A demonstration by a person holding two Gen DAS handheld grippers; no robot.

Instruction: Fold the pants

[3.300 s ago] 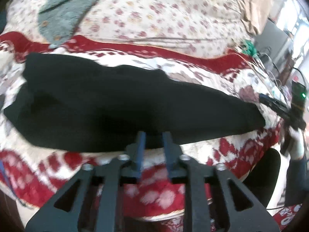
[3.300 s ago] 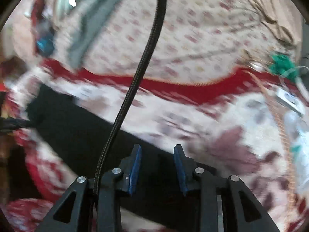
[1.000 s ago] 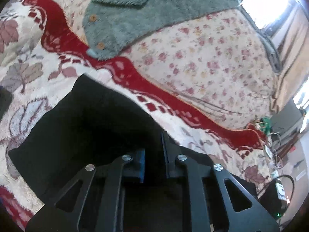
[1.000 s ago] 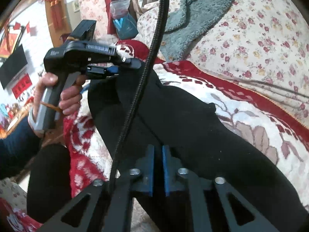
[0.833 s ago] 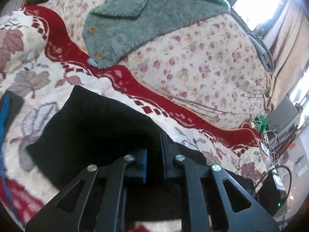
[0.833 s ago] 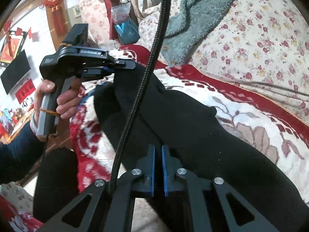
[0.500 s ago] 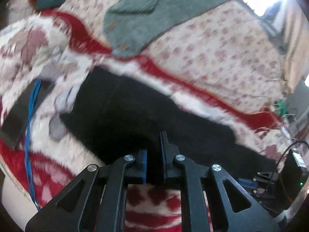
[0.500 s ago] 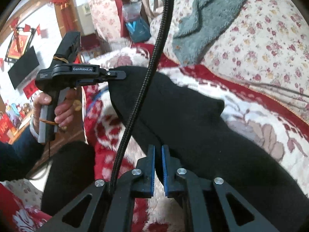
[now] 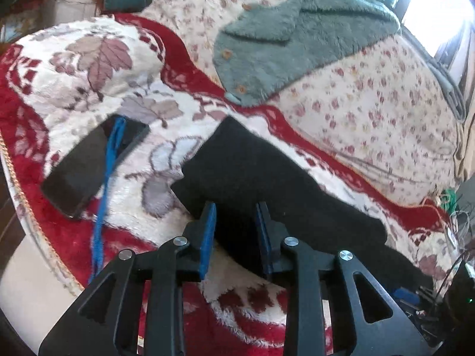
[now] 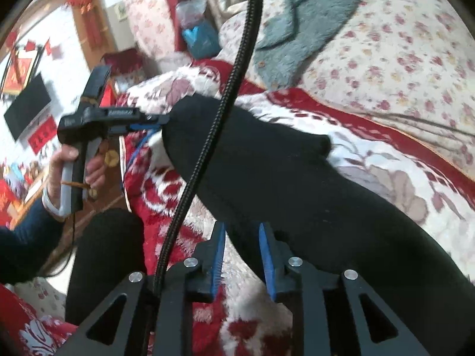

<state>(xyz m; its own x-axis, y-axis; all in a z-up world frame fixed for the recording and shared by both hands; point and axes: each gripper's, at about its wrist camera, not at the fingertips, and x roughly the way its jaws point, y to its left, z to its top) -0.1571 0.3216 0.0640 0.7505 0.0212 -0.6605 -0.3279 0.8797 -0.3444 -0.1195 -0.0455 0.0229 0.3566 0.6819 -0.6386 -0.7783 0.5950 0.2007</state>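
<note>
Lying folded: one pants [image 9: 267,184], two grippers.

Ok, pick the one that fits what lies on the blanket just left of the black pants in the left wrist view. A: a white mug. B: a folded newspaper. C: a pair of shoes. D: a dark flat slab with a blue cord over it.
D: a dark flat slab lies on the blanket left of the pants, with a blue cord running across it.
</note>
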